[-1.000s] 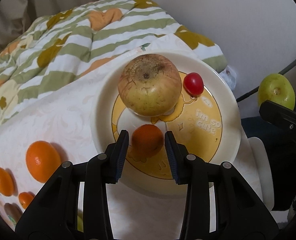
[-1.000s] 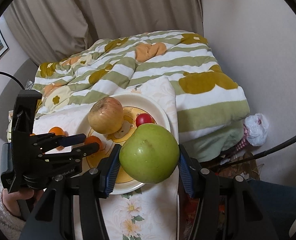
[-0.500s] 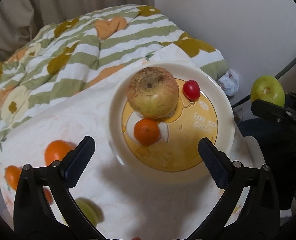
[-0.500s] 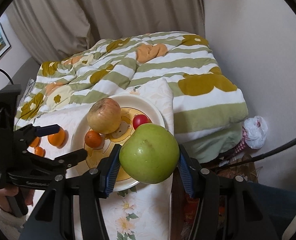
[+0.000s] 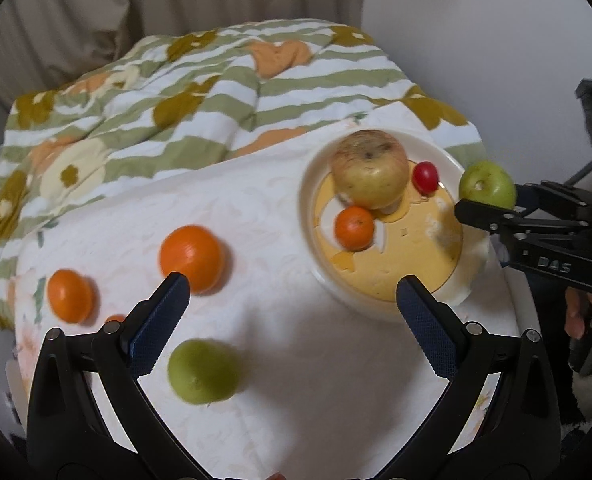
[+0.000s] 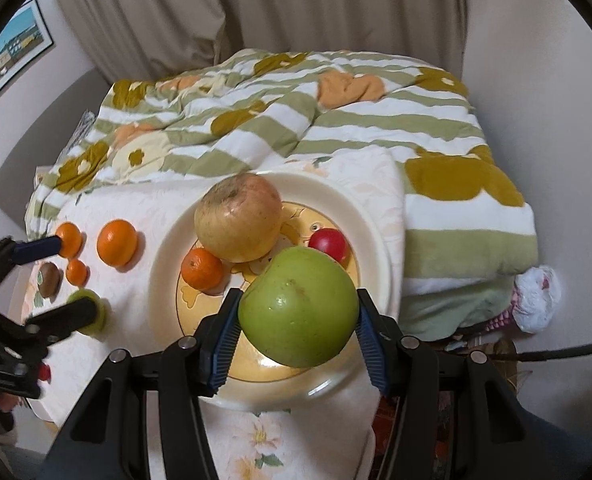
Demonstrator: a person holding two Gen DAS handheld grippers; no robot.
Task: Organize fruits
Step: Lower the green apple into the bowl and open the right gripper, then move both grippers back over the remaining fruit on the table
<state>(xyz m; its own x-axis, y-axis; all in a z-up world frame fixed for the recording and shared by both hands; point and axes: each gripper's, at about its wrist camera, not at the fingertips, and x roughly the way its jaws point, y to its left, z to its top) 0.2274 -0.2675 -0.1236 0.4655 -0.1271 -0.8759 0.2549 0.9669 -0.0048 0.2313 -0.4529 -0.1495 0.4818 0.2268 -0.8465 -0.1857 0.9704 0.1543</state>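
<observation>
My left tongs [image 5: 292, 292] are standing spread and empty, having just let the small orange [image 5: 354, 227] go onto the plate [image 5: 379, 307], upper right. My right tongs [image 6: 296, 326] are pinching the green apple [image 6: 298, 306] above the plate's near rim, next to go down.

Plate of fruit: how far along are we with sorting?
Done: the plate holds a yellow-red apple, a small orange and a red tomato. In hand: the right tongs grip a green apple above it. Left: the left tongs are open and empty; oranges and a green fruit lie on the cloth.
</observation>
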